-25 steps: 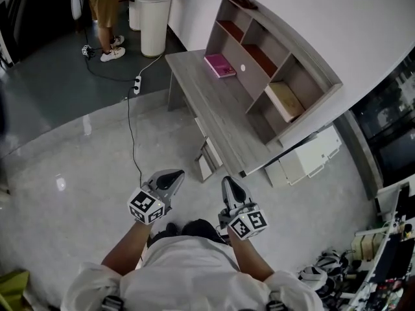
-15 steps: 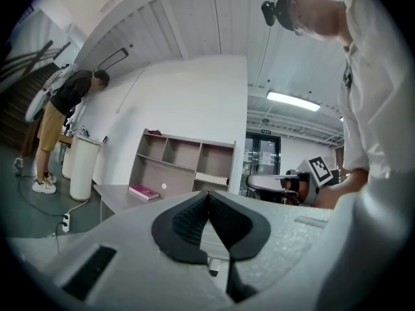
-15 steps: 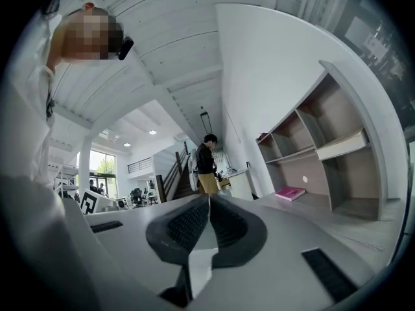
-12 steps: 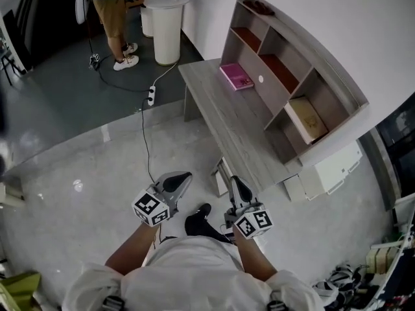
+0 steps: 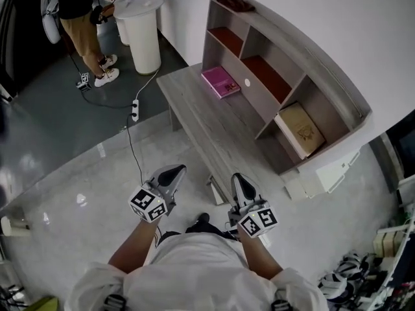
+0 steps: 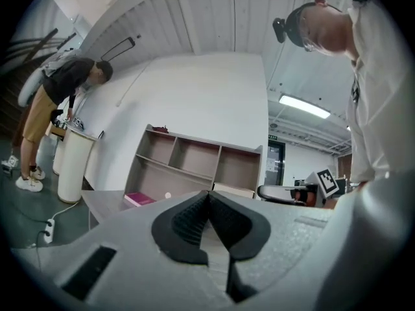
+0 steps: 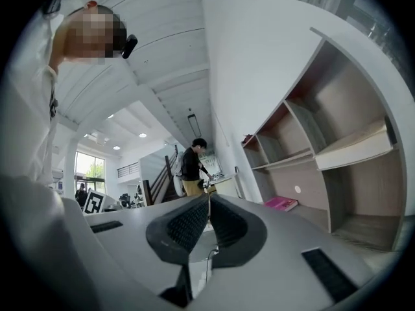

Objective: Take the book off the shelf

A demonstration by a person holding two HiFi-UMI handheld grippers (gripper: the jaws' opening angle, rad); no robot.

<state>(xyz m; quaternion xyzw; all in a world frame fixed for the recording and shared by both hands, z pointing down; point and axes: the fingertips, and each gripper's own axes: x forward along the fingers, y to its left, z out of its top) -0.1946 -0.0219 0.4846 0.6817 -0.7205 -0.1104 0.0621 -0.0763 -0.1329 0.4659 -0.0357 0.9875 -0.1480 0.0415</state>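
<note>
A tan book lies flat in the lower right compartment of the grey shelf unit that stands on the wooden desk. A pink book lies on the desk's far end. Both grippers hover in front of the person's chest, short of the desk's near edge. My left gripper is shut and holds nothing; my right gripper is likewise shut and holds nothing. In the left gripper view the shut gripper faces the shelf unit. In the right gripper view the tan book shows to the right of the shut gripper.
A white round stand and a person in tan shorts are at the back left. A power strip with a cable lies on the grey floor. A white cabinet sits right of the desk, clutter beyond it.
The desk and shelf have come nearer and shifted in the head view as the person steps forward. Both grippers stay shut and keep their place before the chest.
</note>
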